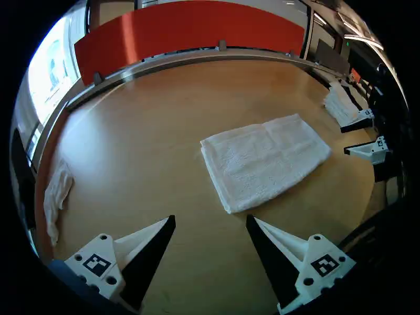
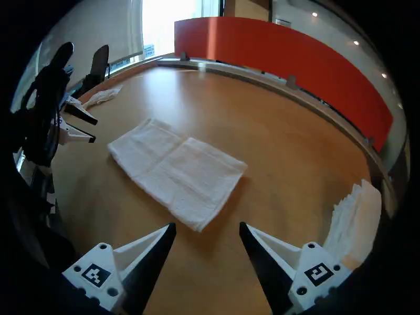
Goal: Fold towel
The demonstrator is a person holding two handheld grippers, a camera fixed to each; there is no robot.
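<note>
A white towel (image 1: 265, 160) (image 2: 176, 170) lies folded flat in a rectangle on the round wooden table (image 1: 157, 121) (image 2: 283, 152). My left gripper (image 1: 210, 223) hovers open just short of the towel's near edge, nothing between its fingers. My right gripper (image 2: 206, 231) is open too, its tips near the towel's closest corner. In the left gripper view the right gripper (image 1: 362, 137) appears at the far right of the table, open. In the right gripper view the left gripper (image 2: 86, 128) shows at the left edge, held by a dark-sleeved arm.
A stack of folded white towels (image 1: 340, 105) (image 2: 354, 223) sits at the table's edge by my right gripper. A crumpled white cloth (image 1: 56, 197) (image 2: 102, 96) lies near the opposite edge. A red partition (image 1: 189, 31) (image 2: 294, 63) curves behind the table. Dark chairs (image 2: 100, 63) stand by the window.
</note>
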